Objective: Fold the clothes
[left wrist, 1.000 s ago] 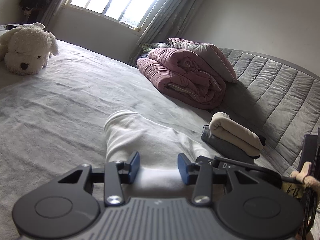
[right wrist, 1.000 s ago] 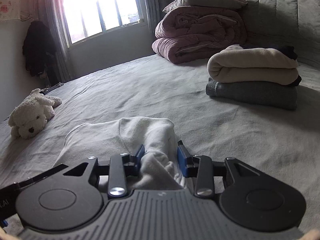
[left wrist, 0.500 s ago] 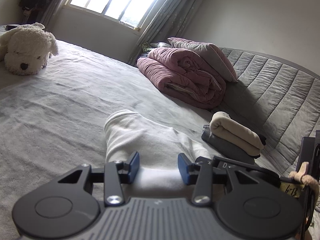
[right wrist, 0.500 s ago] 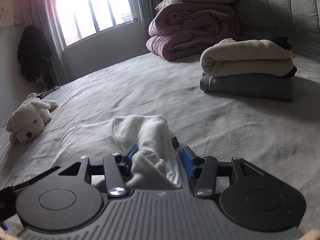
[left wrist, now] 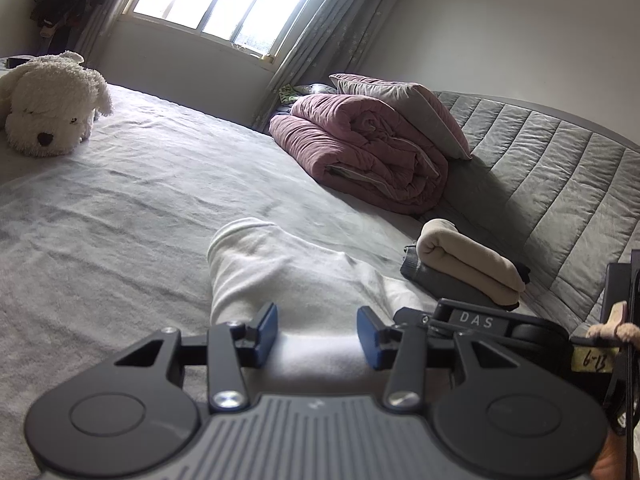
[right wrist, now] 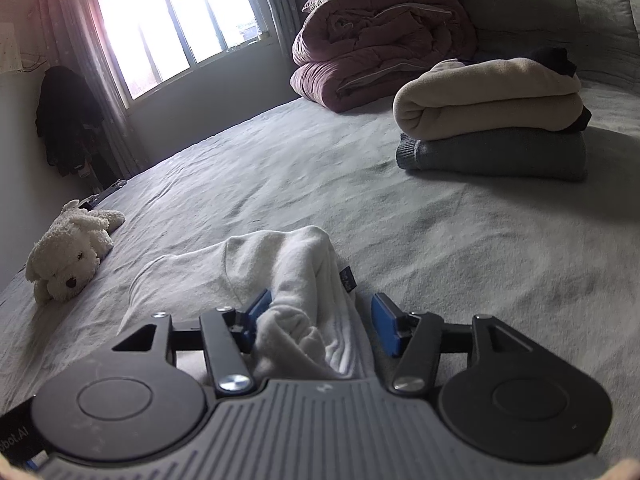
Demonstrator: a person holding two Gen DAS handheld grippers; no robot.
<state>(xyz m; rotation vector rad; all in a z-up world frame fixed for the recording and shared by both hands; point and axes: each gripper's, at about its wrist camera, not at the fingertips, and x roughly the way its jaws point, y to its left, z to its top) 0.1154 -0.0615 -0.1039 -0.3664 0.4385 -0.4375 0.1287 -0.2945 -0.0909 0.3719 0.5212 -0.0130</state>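
Both of my wrist cameras sit low and close over the grey bed sheet (left wrist: 120, 208), looking along their fingers toward the bright window (right wrist: 176, 32), sharing the crumpled white garment (left wrist: 288, 276), fluffy white toy dog (right wrist: 68, 252) and folded pink quilt (left wrist: 368, 152).
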